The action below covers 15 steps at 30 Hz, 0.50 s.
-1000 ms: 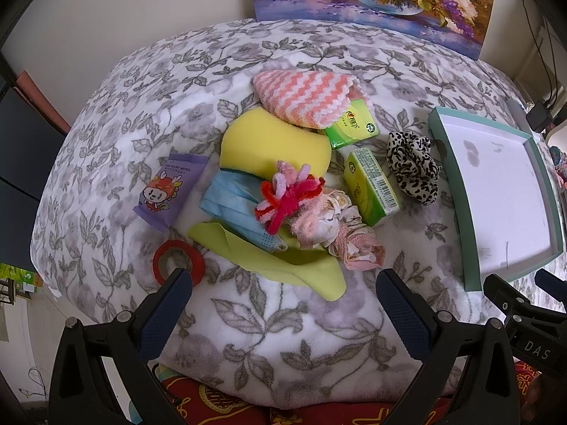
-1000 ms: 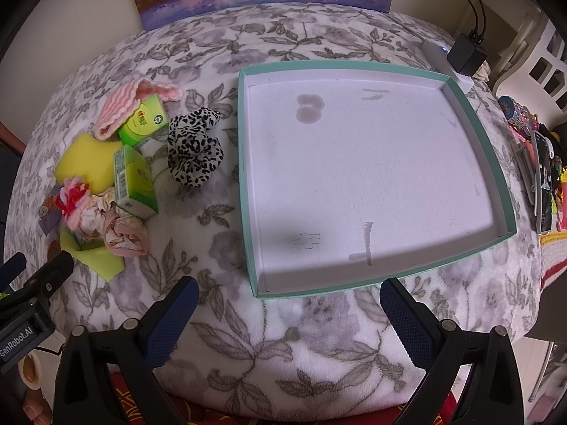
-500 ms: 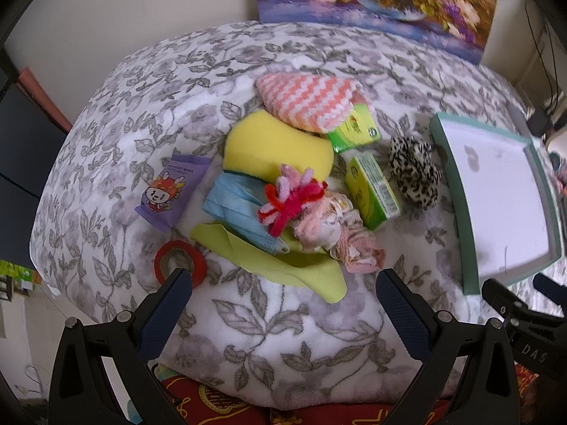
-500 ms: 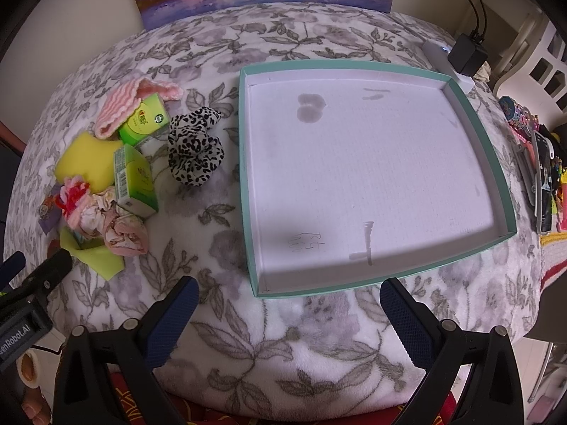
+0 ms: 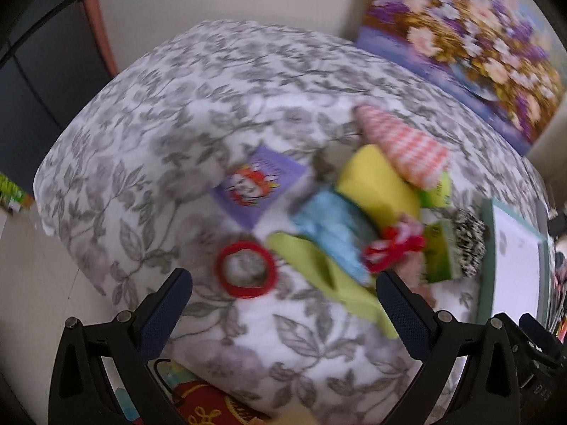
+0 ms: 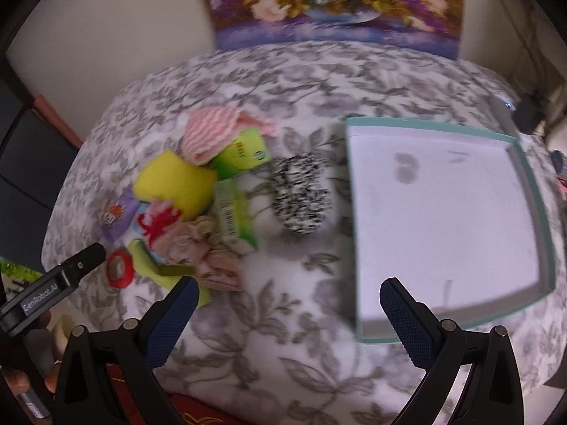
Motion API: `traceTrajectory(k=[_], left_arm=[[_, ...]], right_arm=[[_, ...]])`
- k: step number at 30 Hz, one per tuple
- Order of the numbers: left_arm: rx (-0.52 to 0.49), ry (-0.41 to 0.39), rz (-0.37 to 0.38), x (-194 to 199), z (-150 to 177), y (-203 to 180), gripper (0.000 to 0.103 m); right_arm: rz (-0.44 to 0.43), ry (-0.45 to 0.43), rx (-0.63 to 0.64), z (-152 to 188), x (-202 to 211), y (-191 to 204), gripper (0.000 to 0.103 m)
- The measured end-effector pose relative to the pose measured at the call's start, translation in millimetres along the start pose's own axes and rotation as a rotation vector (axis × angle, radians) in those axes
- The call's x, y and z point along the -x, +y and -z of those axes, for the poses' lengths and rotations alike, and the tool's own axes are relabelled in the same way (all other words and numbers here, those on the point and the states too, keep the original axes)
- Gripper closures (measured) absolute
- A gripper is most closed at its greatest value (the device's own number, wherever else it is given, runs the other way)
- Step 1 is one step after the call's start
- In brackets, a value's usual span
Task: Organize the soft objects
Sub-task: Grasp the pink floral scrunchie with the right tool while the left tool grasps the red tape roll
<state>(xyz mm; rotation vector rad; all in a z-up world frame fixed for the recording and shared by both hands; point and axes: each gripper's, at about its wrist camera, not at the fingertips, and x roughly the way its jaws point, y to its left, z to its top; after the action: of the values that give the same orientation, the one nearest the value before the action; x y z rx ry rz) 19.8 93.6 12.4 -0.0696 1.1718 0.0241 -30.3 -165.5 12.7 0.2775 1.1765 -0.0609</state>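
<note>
Lay heaped on a leaf-patterned blanket (image 6: 269,81), left of a teal-rimmed tray (image 6: 531,184) with a bare white floor bearing faint grey smudges. Both views smeared by motion blur.

Held both grippers above the near edge of the blanket with fingers spread wide and nothing between them: left gripper (image 5: 283,313) over the red hair tie (image 5: 246,274), right gripper (image 6: 288,318) over bare blanket between pile and tray.

Looked, in the pile:
- pink-and-white zigzag cloth (image 6: 212,131), fluffy, draped at the far end over a lime-green tissue pack (image 6: 244,152);
- yellow sponge (image 6: 177,184), thick and rounded, just beside the cloth;
- second green tissue pack (image 6: 234,216), standing on edge, barcode showing;
- leopard-print scrunchie (image 6: 301,198), black and white, bunched, nearest the tray but apart from it;
- red-and-pink pipe-cleaner tangle (image 6: 159,221) atop beige-pink scrunchies (image 6: 198,251), crumpled together;
- light blue face mask (image 5: 329,233), pleated, over a yellow-green cloth (image 5: 329,283) spread flat underneath;
- purple packet with a cartoon figure (image 5: 258,186), flat, at the left edge;
- red hair tie, a plain ring lying alone nearest the left fingers.

Stood a flower painting (image 6: 333,3) against the wall behind.
</note>
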Motion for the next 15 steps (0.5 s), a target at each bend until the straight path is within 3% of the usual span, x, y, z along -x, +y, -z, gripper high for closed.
traceTrajectory(k=[8, 15], left_arm=[[0.037, 0.026, 0.025, -21.5, 1.3, 21.1, 0.000], [0.068, 0.071, 0.090, -36.1, 3.0, 30.8, 0.000]], right_arm=[[-0.044, 0.060, 0.031, -7.0, -26.3, 23.4, 0.000], [-0.075, 0.102, 0.043, -8.9, -45.4, 31.3, 0.000]])
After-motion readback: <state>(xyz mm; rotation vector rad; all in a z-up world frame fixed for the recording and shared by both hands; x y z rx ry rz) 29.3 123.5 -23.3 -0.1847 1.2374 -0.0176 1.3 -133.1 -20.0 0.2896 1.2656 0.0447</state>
